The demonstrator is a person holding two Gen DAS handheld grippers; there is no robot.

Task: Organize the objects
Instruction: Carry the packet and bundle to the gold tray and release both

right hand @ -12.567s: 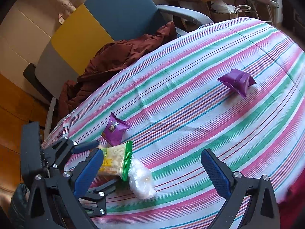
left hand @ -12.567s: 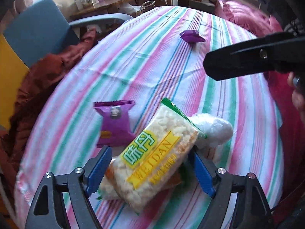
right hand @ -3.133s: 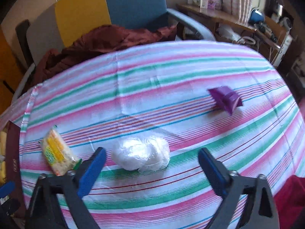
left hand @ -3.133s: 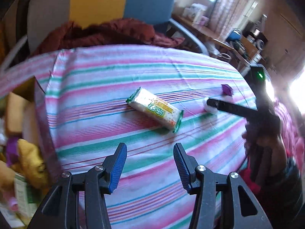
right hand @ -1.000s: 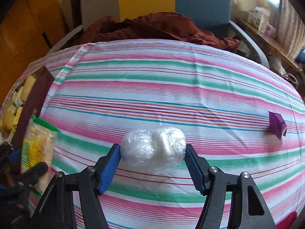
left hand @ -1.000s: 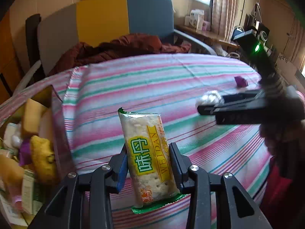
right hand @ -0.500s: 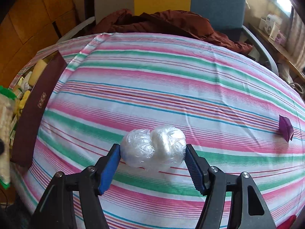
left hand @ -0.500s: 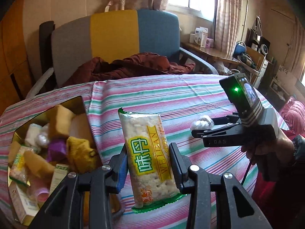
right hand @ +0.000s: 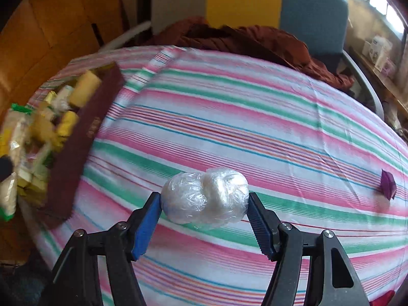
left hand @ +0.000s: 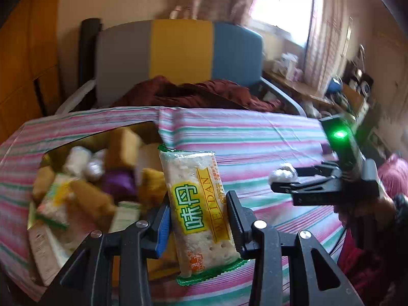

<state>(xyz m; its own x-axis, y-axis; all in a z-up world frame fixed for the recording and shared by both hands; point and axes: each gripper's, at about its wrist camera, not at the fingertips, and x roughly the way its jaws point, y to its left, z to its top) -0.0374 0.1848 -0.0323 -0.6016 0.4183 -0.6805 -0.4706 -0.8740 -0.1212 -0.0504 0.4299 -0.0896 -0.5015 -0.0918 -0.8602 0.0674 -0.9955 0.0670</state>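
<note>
Between left tool (left hand: pixel 197 219) pads: cracker packet (left hand: pixel 197 211) pinched, long axis upright; right tool (right hand: pixel 204 219) pinching plastic-wrapped ball (right hand: pixel 205 199).

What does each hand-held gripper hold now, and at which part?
Left hand-held gripper: the cracker packet, pinched across its long sides near the lower end. Right hand-held gripper: the plastic-wrapped white bundle, by its two ends.

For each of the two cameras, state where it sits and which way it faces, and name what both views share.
Left wrist: sits on the left gripper, faces the cracker packet it clamps, the box of snacks, the chair; the right gripper and hand show.
Right wrist: sits on the right gripper, faces down at the plastic-wrapped bundle it clamps over the striped cloth; no hand shows.
Shared: box, cloth, chair, bundle.
</note>
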